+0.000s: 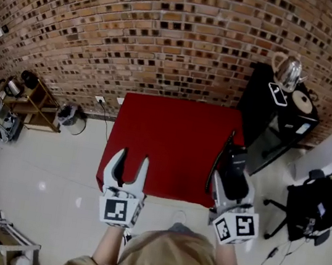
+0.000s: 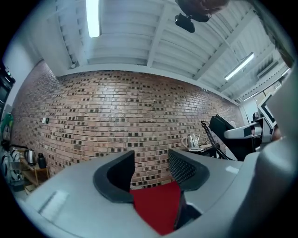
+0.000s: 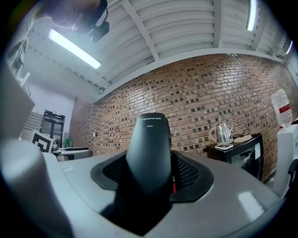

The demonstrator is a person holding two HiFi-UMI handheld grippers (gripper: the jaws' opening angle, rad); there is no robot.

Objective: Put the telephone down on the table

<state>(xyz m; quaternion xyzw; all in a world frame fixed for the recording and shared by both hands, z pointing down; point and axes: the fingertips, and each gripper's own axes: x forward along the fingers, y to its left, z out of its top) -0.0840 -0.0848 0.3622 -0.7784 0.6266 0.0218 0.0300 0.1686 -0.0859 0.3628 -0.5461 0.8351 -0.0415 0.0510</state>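
A black telephone handset [image 3: 149, 148] stands upright between the pads of my right gripper [image 3: 150, 173], which is shut on it. In the head view the right gripper [image 1: 229, 177] holds the telephone [image 1: 233, 163] over the near right edge of the red table [image 1: 171, 142], and a dark cord runs up from the handset. My left gripper [image 1: 132, 158] hovers at the table's near left edge, open with nothing between its fingers. The left gripper view looks past the open left gripper [image 2: 151, 161] at the red table [image 2: 158, 209]; the telephone [image 2: 222, 125] and its coiled cord appear at the right.
A brick wall rises behind the table. A black cabinet [image 1: 263, 113] with a metal kettle [image 1: 288, 72] stands at the back right. An office chair [image 1: 320, 206] and a white box [image 1: 331, 154] are at the right; a wooden shelf [image 1: 30, 101] and a bin [image 1: 72, 118] at the left.
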